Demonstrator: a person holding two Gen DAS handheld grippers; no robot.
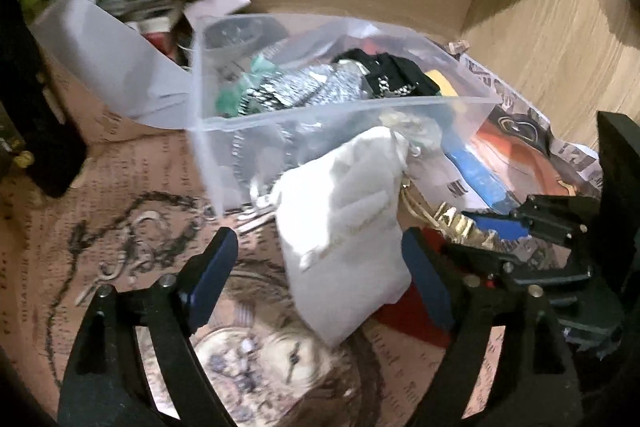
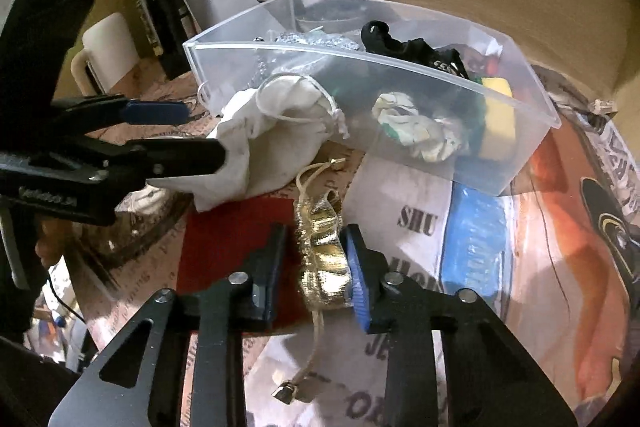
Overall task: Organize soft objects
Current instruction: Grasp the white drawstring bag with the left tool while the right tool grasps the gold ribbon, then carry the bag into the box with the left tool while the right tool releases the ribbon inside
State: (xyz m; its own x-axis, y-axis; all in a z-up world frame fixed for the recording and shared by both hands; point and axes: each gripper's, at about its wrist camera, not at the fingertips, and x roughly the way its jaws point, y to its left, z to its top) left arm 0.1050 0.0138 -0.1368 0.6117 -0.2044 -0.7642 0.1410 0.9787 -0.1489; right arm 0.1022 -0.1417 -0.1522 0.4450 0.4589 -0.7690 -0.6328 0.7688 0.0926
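Light, limp white drawstring pouch slumped against the clear bin, best pinched mid-body between the left gripper's wide-open jaws; crinkly gold pouch squeezed in the right gripper's narrowed jaws.

A pouch lies just in front of a plastic bin holding soft items. Right of the pouch, a crinkled bag sits between the right gripper's fingers.
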